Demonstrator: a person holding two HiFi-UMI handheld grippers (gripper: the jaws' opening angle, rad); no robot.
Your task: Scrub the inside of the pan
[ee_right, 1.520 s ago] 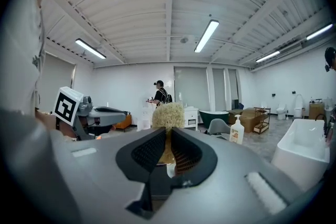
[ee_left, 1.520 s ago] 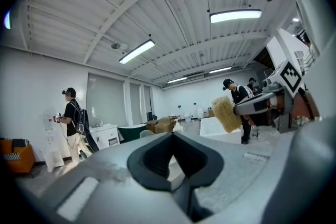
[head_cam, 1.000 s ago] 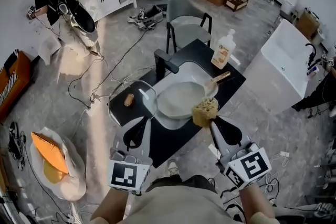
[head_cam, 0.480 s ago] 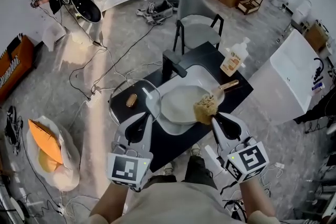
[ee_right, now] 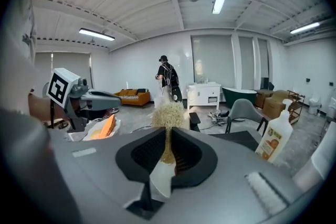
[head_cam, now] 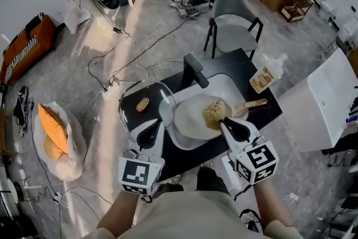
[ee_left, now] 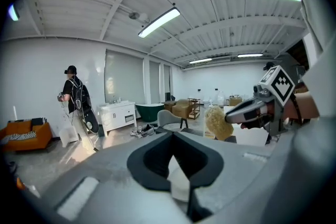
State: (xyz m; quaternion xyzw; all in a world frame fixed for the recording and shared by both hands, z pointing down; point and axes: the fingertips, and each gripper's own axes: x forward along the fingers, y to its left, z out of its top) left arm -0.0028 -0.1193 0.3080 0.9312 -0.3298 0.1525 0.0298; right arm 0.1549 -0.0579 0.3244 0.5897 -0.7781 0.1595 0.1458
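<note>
While right gripper clamps sponge just over handle side of pan, sink under pan, we figure scrub spot's straight down; left gripper, clenched on nothing, sits at pan's opposite rim.

A pale round pan with a wooden handle is sitting in the sink of the black bench. A tan fibrous scrubber, pinched in the right gripper, is hanging over the pan's right side.

Head view steeply down over counter; both gripper views low, roomward, chair shared
</note>
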